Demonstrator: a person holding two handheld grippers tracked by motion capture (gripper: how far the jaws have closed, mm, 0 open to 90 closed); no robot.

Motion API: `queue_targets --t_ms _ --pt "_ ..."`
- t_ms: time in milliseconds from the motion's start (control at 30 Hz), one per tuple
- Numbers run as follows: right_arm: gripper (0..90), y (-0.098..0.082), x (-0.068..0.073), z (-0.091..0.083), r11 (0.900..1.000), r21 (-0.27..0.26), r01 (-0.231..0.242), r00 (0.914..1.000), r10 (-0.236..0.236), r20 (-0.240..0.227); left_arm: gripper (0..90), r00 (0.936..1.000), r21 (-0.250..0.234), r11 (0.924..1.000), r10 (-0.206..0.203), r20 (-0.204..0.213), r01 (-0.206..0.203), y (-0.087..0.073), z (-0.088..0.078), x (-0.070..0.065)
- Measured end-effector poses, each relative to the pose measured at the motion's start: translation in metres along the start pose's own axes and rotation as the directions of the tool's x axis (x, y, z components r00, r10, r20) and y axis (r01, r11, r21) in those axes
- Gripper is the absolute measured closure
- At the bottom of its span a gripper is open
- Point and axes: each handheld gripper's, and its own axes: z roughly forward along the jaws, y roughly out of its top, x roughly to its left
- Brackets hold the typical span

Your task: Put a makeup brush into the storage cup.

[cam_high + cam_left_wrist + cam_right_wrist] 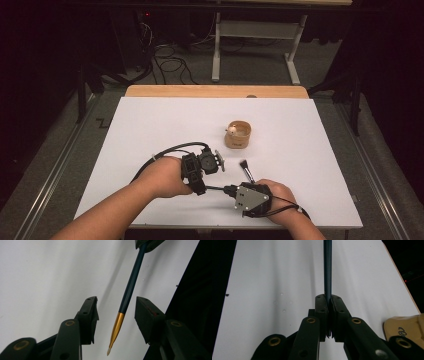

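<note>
Brush (130, 287): glossy dark-blue handle, shiny gold metal ferrule. Jaws matt black plastic. Table (165, 125) smooth matt white, wood edge at 12 o'clock.

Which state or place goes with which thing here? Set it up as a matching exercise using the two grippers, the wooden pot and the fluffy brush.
Things:
1. left gripper
2. right gripper
3. wooden pot
4. fluffy brush

States and places:
A. lies on the white table beside the right gripper
B. shut on the handle of the thin blue brush
C. stands farther up the table than both grippers
D. open, jaws either side of the thin blue brush's gold ferrule

Pairs: 1-D, 2-B, 3-C, 4-A
</note>
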Motion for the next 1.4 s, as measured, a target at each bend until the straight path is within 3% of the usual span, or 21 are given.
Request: queue_targets --t_ms 167,200,767,1267,1400 --pt "86.6 -0.002 0.0 -0.001 1.0 0.011 -0.023 0.9997 0.023 -0.001 49.1 0.9999 -0.011 0.9999 -0.01 -0.006 0.01 -0.002 -0.001 0.001" --pt "86.6 -0.002 -0.002 -0.001 1.0 0.01 -0.008 1.0 0.008 0.001 49.0 0.9999 -0.008 0.9999 -0.014 -0.006 0.014 -0.003 -0.002 0.002" --pt "86.6 -0.011 -0.008 -0.004 0.999 0.024 -0.027 0.9996 0.026 0.012 42.6 0.9981 -0.014 0.9981 -0.06 -0.014 0.059 -0.02 -0.001 0.01" --pt "86.5 -0.014 -0.009 -0.006 0.998 0.042 -0.037 0.9993 0.037 0.012 42.3 0.9907 -0.013 0.9906 -0.136 -0.005 0.136 -0.048 0.018 0.02" --pt "86.5 -0.015 -0.01 -0.006 0.998 0.044 -0.039 0.9992 0.038 0.009 41.6 0.9852 -0.028 0.985 -0.171 -0.013 0.17 -0.057 0.024 0.024"
